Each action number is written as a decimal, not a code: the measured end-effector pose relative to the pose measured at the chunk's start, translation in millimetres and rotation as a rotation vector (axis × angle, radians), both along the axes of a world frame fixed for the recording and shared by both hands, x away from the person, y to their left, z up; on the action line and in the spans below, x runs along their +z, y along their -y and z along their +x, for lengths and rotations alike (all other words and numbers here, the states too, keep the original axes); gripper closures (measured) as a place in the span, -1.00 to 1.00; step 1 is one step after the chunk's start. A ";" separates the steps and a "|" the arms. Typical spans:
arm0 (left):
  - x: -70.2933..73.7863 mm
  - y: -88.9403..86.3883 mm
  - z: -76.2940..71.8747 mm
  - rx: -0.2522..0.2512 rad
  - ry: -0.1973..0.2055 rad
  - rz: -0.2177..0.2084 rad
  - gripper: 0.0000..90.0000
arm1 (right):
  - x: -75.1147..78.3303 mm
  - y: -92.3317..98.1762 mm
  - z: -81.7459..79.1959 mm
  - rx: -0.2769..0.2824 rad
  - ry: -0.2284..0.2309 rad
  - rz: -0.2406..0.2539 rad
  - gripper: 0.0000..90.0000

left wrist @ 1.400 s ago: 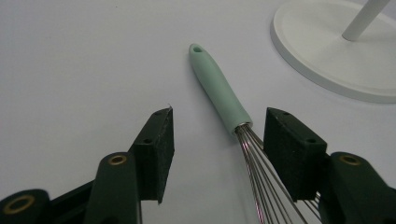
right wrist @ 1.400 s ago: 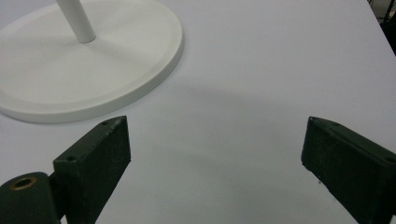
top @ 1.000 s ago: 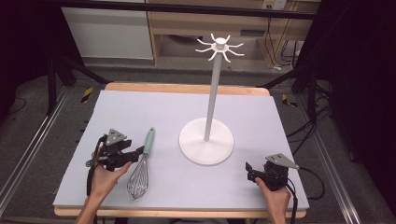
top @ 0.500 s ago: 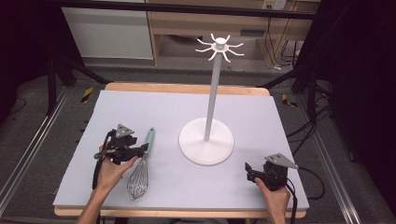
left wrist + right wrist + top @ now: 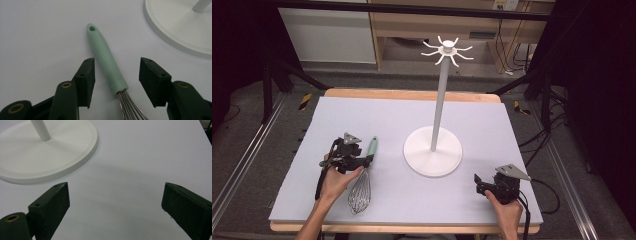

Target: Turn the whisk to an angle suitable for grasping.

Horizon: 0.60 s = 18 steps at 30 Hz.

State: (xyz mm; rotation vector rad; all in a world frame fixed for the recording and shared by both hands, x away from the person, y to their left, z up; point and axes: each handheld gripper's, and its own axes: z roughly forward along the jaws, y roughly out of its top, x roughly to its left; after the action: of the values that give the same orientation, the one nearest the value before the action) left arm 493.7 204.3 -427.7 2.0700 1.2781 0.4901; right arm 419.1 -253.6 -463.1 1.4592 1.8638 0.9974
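A whisk with a mint-green handle and steel wires lies on the lilac table mat. In the left gripper view the handle runs between the two black pads. My left gripper straddles it, jaws just closing, with a gap on each side of the handle. In the high view this gripper sits at the handle's left side. My right gripper rests open near the front right of the mat, nothing between its pads.
A white hook stand with a round base, a tall pole and hooks on top stands mid-table, its base close to the right of the whisk. The mat ends at a wooden table edge.
My left gripper has moved right and slightly down, from beside the whisk to over its handle, and its jaws have narrowed. The right gripper has stayed put.
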 end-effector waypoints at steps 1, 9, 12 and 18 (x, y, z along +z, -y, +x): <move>-1.3 -0.2 1.2 -0.002 -0.009 0.007 0.04 | 0.0 0.4 0.1 -0.001 0.001 -0.001 -0.81; -9.3 3.2 6.0 0.005 -0.060 0.027 0.06 | 0.2 0.8 0.1 0.000 0.001 0.000 -0.81; -11.5 4.4 7.1 0.009 -0.077 0.031 0.07 | 0.2 0.7 0.2 0.001 -0.001 0.000 -0.81; -16.8 7.4 9.5 0.009 -0.118 0.031 0.13 | -0.2 0.3 0.6 0.004 -0.006 -0.004 -0.81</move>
State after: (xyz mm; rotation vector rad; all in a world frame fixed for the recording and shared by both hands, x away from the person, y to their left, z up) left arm 503.2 196.8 -444.5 2.1472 1.3558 0.3998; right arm 419.7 -254.0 -463.3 1.4583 1.8725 0.9918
